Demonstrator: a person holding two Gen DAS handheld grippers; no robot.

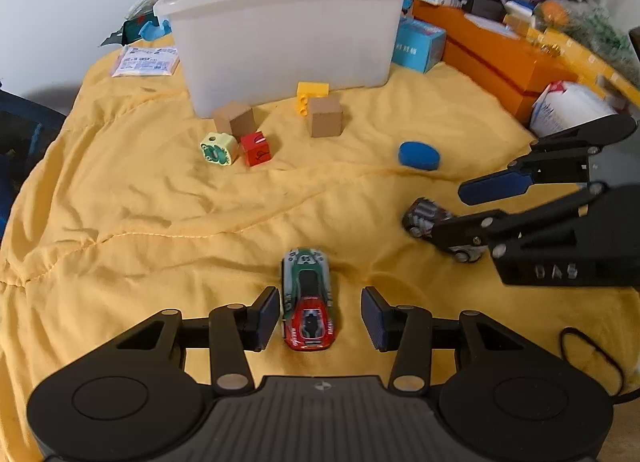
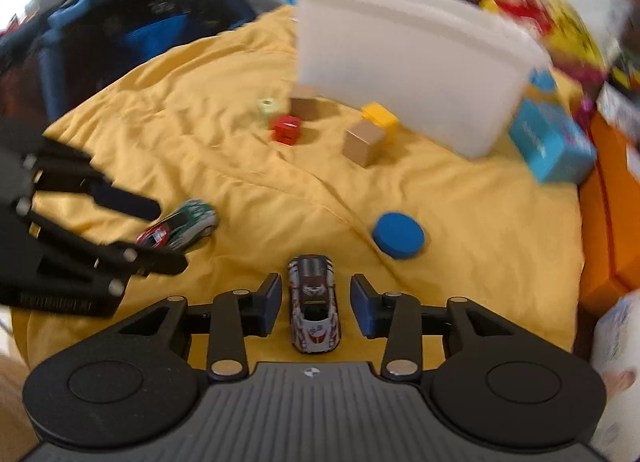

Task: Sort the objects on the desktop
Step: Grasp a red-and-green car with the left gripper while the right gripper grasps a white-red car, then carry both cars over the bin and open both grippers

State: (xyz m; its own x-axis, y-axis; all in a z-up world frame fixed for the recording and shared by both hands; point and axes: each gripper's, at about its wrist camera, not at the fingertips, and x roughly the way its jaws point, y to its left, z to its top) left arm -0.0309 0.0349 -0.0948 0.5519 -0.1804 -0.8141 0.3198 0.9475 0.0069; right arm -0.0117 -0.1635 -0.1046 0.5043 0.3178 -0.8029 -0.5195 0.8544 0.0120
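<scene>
My left gripper (image 1: 320, 316) is open, its pads on either side of a green-and-red toy car (image 1: 308, 300) on the yellow cloth (image 1: 140, 221); the left pad is close to the car's side. My right gripper (image 2: 314, 308) is open around a silver-and-red toy car (image 2: 314, 302). In the left wrist view the right gripper (image 1: 472, 217) stands at the right over that car (image 1: 426, 215). In the right wrist view the left gripper (image 2: 160, 234) is at the left over the green car (image 2: 180, 223). A white plastic bin (image 1: 288, 33) stands at the back.
In front of the bin lie two brown cubes (image 1: 326, 115), a yellow brick (image 1: 310, 95), a red cube (image 1: 256, 147), a pale green block (image 1: 217, 147) and a blue disc (image 1: 419, 155). An orange box (image 1: 496, 57), a teal box (image 1: 420, 43) and clutter line the right side.
</scene>
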